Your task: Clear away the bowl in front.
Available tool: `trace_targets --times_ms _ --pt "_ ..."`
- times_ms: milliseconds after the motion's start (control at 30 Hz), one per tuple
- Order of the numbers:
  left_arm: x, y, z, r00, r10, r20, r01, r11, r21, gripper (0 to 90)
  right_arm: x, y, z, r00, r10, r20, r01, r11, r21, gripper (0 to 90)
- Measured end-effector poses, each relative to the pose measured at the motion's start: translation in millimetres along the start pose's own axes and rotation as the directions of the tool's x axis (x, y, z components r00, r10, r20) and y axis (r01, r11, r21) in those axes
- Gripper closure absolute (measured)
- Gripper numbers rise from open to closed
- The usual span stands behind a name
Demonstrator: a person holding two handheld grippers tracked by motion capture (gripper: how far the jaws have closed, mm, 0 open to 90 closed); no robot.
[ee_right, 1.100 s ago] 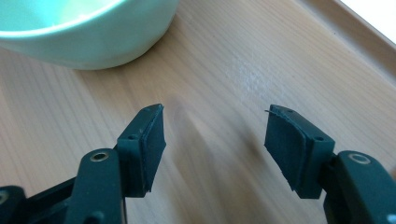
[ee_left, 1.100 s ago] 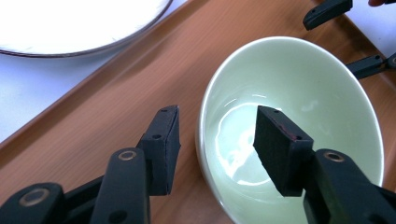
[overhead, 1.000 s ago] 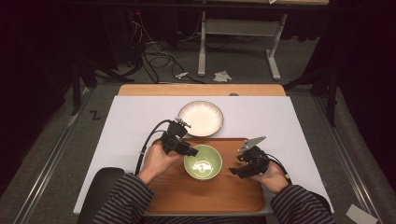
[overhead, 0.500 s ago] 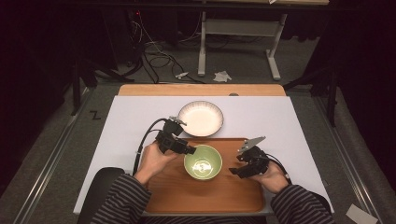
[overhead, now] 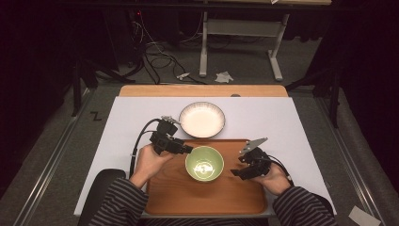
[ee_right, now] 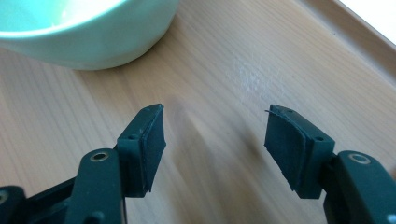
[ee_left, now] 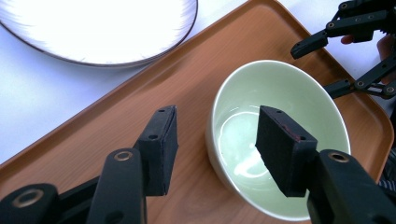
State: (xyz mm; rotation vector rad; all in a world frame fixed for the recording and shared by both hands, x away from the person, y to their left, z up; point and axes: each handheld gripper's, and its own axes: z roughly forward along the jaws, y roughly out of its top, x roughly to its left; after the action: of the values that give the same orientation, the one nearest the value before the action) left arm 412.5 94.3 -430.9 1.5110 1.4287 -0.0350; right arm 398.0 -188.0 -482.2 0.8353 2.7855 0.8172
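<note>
Forearms in striped sleeves entered from the near edge, each hand carrying 1 black two-jaw gripper. Nearest, the rectangular wooden tray [overhead: 207, 200] lay on the white table covering [overhead: 301, 122]. On it stood the round pale-green ceramic bowl [overhead: 204, 163], empty and upright, between the 2 grippers. The left gripper [ee_left: 215, 144] was released, jaws spread, with 1 jaw outside the near rim and 1 jaw over the bowl's interior, so it straddled the wall without visible contact. The right gripper [ee_right: 212, 140] was also released, jaws apart over bare tray wood just beside the bowl. Beyond the tray sat the round white shallow dish with a dark rim [overhead: 202, 119]. Risk: closing on the smooth, curved rim off-centre would probably let the bowl slip or tip.
</note>
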Motion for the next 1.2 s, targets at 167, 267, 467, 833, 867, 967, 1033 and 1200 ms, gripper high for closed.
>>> trace_targets --times_ms 167,267,467,833,867,967,1033,1200 --pt "3.1 1.6 -3.9 0.9999 -0.009 -0.011 0.008 0.9998 -0.016 48.6 -0.3 -0.3 -0.2 1.0 0.004 0.002 -0.004 1.0 -0.003 39.5" --pt "5.3 2.2 -8.4 0.9998 -0.018 -0.012 0.017 0.9994 -0.031 48.5 -0.2 -0.3 -0.4 1.0 0.0 0.002 0.0 1.0 -0.004 39.6" --pt "11.7 3.1 -13.9 0.9992 -0.036 -0.02 0.035 0.9982 -0.049 48.3 -0.1 -0.3 -0.2 1.0 0.003 0.002 -0.003 1.0 -0.003 39.6" --pt "22.4 2.5 -19.6 0.9971 -0.059 -0.049 0.055 0.9952 -0.08 47.8 -0.6 -0.3 -1.5 0.9999 0.011 0.004 -0.011 1.0 -0.006 39.6" --pt "23.4 1.7 -19.9 0.9968 -0.058 -0.055 0.053 0.9951 -0.084 47.7 -0.5 -0.3 -1.5 1.0 0.009 0.004 -0.009 1.0 -0.007 39.7" --pt "25.1 0.5 -19.7 0.9959 -0.063 -0.065 0.056 0.9942 -0.092 47.5 -0.7 -0.2 -1.3 1.0 0.009 0.003 -0.009 1.0 -0.007 39.7" --pt "26.8 0.0 -19.5 0.9954 -0.064 -0.071 0.057 0.994 -0.093 47.5 -1.0 -0.5 -1.1 0.9999 0.01 0.005 -0.01 1.0 -0.007 39.7" --pt "29.1 -2.1 -18.5 0.9944 -0.074 -0.075 0.067 0.9934 -0.093 47.8 -1.3 -0.6 -1.8 1.0 0.001 0.005 -0.001 1.0 -0.008 39.7"
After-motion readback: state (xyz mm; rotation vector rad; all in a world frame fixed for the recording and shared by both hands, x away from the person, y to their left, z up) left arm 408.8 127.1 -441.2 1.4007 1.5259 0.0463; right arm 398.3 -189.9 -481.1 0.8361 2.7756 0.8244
